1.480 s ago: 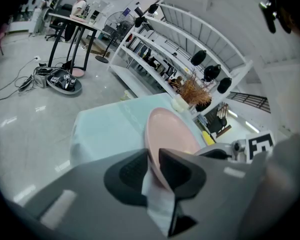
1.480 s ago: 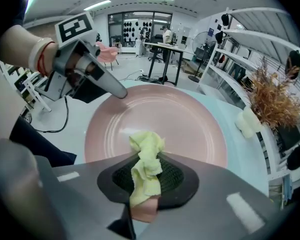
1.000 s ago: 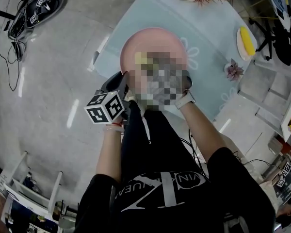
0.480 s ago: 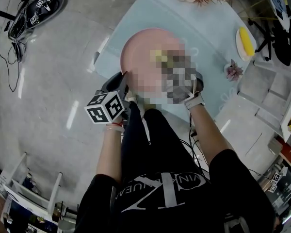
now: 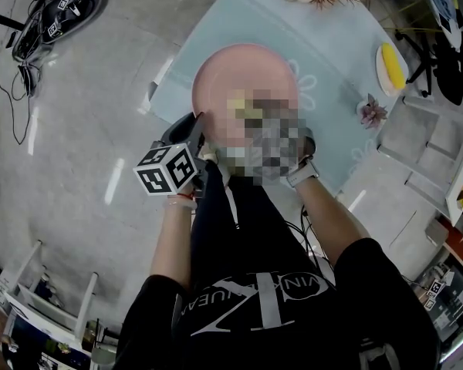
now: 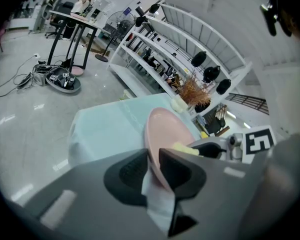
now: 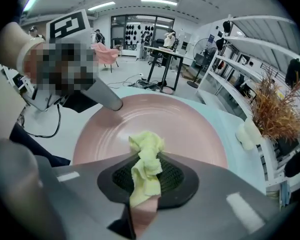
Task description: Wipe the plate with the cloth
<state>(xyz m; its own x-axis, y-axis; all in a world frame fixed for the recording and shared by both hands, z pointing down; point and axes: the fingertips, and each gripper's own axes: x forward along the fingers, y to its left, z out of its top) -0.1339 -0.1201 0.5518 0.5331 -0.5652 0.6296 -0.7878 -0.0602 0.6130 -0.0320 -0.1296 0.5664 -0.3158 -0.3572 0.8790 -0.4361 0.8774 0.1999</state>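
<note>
Wiping step is in hand. Left gripper (image 6: 152, 160): fingers clamped on the rim of the pink plate (image 7: 185, 124), bracing it at the near edge of the worktop (image 5: 239, 18). Right gripper (image 7: 146, 171): fingers pinched on the yellow cloth (image 7: 145, 151), with the wad on the plate's face on the near side of centre. Next move, I'd say: sweep towards the far rim with steady pressure. The left grip needs to stay firm or the plate pivots.

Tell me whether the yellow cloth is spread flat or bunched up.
Bunched up: the cloth is a crumpled wad pinched in the right gripper, its end against the pink plate.
</note>
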